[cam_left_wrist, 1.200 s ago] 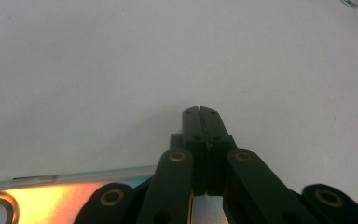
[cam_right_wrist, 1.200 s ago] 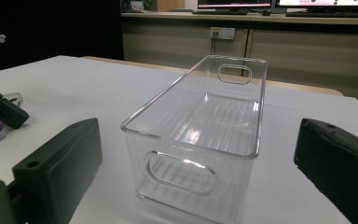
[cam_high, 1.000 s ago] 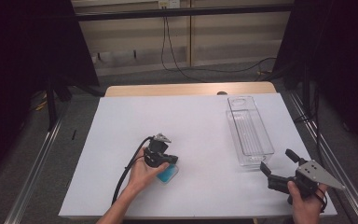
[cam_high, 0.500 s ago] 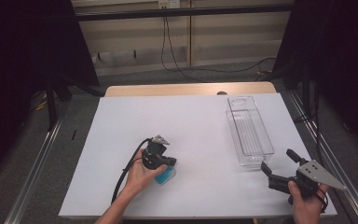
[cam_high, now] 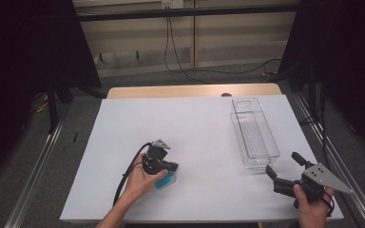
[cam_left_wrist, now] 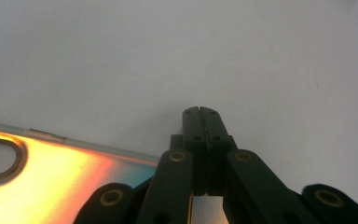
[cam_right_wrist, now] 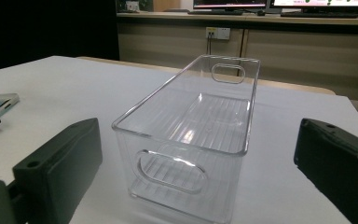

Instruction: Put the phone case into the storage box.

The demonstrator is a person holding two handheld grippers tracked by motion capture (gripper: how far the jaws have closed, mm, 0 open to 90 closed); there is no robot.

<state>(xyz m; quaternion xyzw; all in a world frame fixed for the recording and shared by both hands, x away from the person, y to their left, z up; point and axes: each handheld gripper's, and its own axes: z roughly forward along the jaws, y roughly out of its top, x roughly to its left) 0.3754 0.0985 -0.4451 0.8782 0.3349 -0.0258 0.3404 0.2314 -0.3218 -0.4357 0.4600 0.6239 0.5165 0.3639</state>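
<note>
My left gripper (cam_high: 171,167) rests low on the white table (cam_high: 204,128), held in a hand at the front left. Its jaws (cam_left_wrist: 199,114) are pressed together with nothing between them. A flat light-blue thing (cam_high: 165,180) lies just beside it; in the left gripper view its glossy face (cam_left_wrist: 51,177) glows orange and has a rounded slot at one end. My right gripper (cam_high: 283,164) is held at the front right, open, its wide-apart jaws (cam_right_wrist: 200,154) facing the near end of a clear plastic bin (cam_high: 254,135) (cam_right_wrist: 200,121), which is empty.
The bin stands lengthwise along the table's right side with cut-out handles at both ends. The left gripper's cable (cam_high: 126,175) loops along the forearm. Metal rails (cam_high: 33,175) run beside the table, and a wooden edge (cam_high: 190,90) lies at the back.
</note>
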